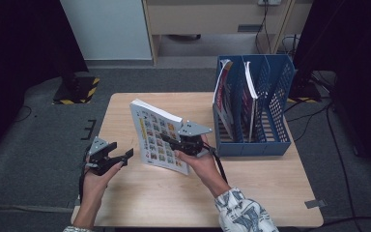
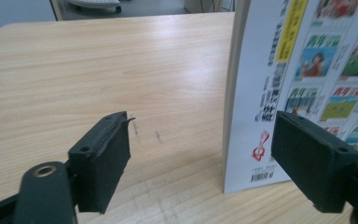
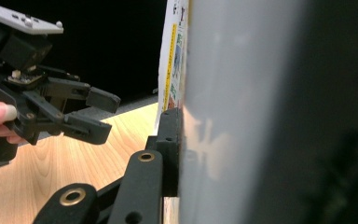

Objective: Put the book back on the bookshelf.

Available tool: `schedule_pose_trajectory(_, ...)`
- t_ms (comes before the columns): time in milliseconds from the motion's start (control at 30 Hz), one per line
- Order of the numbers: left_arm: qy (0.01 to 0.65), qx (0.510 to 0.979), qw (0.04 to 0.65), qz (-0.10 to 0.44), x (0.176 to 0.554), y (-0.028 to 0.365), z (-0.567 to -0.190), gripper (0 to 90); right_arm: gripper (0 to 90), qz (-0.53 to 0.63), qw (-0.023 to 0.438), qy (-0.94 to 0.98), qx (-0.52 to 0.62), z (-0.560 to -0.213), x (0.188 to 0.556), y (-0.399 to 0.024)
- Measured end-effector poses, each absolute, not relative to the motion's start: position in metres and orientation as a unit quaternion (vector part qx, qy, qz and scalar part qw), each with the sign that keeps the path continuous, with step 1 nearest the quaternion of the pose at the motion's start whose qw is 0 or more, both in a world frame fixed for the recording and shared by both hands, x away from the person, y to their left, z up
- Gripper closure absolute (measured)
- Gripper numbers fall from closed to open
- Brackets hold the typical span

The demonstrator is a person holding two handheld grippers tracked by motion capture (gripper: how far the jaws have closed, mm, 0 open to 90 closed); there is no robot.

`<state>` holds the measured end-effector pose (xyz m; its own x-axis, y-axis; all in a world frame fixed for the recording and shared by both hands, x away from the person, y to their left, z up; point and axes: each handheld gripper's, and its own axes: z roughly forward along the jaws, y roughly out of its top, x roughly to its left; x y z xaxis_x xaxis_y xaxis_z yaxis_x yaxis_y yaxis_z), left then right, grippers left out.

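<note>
Now | right claw [image 1: 174, 141] clamps upright book [image 1: 157, 137] | left claw [image 1: 125, 157] wide apart, holding nothing, beside it

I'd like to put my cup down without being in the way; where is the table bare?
The light wooden table is bare along its near edge, right of the patterned sleeve, and at its far left corner behind the thick white book. The middle is crowded by that book and both grippers, the far right by the blue slotted file rack.

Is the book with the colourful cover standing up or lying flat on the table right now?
Standing up, tilted: the book rests on its bottom edge on the table, clamped by the right gripper.
</note>
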<state>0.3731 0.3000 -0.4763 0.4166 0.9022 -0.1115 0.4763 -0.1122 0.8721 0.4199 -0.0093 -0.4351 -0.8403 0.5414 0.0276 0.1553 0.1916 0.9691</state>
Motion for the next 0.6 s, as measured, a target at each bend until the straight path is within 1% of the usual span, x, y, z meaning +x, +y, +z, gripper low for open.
schedule_pose_trajectory(100,0.488,0.719,0.437,0.232,0.374,0.299,-0.481,14.8,73.8,0.594,0.163,0.753,0.233,-0.434,0.419,-0.009)
schedule_pose_trajectory(167,0.496,0.717,0.434,0.227,0.375,0.298,-0.485,13.4,73.8,0.595,0.162,0.752,0.231,-0.432,0.418,-0.008)
schedule_pose_trajectory(233,0.499,0.719,0.428,0.225,0.376,0.297,-0.488,8.9,73.8,0.595,0.163,0.753,0.229,-0.430,0.418,-0.007)
schedule_pose_trajectory(433,0.501,0.727,0.412,0.225,0.376,0.297,-0.496,8.0,73.9,0.596,0.168,0.751,0.228,-0.423,0.418,-0.005)
schedule_pose_trajectory(600,0.508,0.725,0.407,0.226,0.375,0.300,-0.498,7.8,73.9,0.594,0.170,0.753,0.229,-0.420,0.417,-0.008)
